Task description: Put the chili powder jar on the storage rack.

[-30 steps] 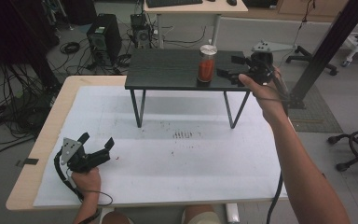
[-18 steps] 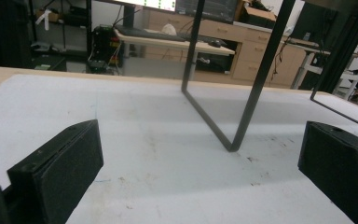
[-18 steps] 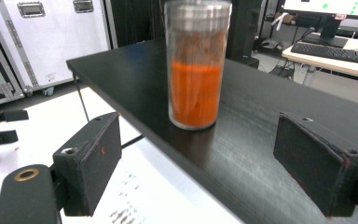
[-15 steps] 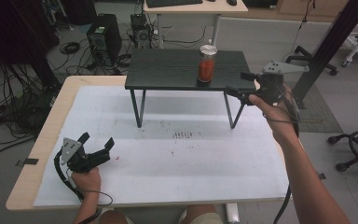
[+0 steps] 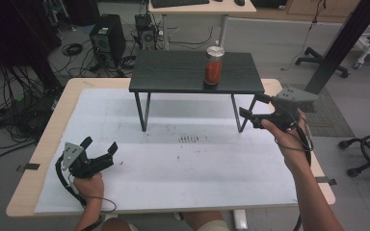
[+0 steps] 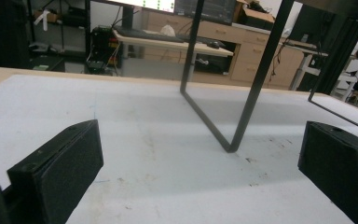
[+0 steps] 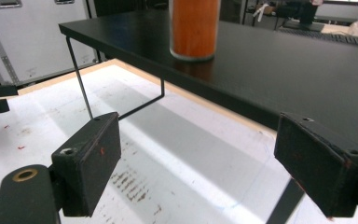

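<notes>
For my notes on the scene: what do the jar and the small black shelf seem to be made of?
Jar: probably clear glass or plastic, as its orange-red contents show through, with a silvery, likely metal lid. Shelf: matte black board, faintly grained like wood, on thin black, apparently metal, legs.

A jar of orange stuff point(image 5: 213, 66) stands on a small black table point(image 5: 173, 77) — white sheet point(image 5: 173, 163) underneath.

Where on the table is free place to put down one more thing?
The white mat lies bare between the left gripper and the right gripper. The small black shelf is free left of the orange-filled glass jar. Room is tight by the shelf's thin black legs near the right gripper.
</notes>
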The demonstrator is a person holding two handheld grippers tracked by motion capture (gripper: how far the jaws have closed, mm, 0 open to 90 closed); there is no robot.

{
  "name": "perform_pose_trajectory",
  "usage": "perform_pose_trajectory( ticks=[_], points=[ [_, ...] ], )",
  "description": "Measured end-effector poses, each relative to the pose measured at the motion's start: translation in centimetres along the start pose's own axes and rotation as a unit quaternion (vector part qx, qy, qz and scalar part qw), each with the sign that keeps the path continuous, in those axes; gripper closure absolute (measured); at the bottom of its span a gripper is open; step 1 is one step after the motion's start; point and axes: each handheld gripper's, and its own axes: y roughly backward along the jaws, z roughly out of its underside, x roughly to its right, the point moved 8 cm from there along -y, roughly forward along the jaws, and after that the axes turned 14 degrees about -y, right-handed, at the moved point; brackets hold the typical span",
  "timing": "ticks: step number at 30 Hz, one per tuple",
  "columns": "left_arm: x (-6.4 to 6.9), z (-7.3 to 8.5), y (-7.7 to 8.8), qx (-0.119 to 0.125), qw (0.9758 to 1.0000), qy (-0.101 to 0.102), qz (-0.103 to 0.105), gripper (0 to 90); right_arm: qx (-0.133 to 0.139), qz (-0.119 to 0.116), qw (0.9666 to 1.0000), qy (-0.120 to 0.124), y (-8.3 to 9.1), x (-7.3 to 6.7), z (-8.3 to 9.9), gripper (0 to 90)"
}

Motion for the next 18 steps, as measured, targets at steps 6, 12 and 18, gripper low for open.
perform_pose_trajectory(
  ticks=[6,12,18],
  points=[
    [0.1,0.0,-0.1,-0.003,1.0000,-0.005,-0.001,0.2,-0.004,0.013,0.9999,-0.009,0.5,0.9,1.9,13.9],
    [0.1,0.0,-0.1,-0.005,0.9999,-0.008,-0.002,0.2,-0.015,0.022,0.9995,-0.016,0.8,1.9,3.8,13.9],
    [0.0,0.0,-0.1,-0.004,1.0000,-0.006,-0.002,0.2,-0.021,0.023,0.9992,-0.024,0.7,2.3,5.1,13.9]
  ],
)
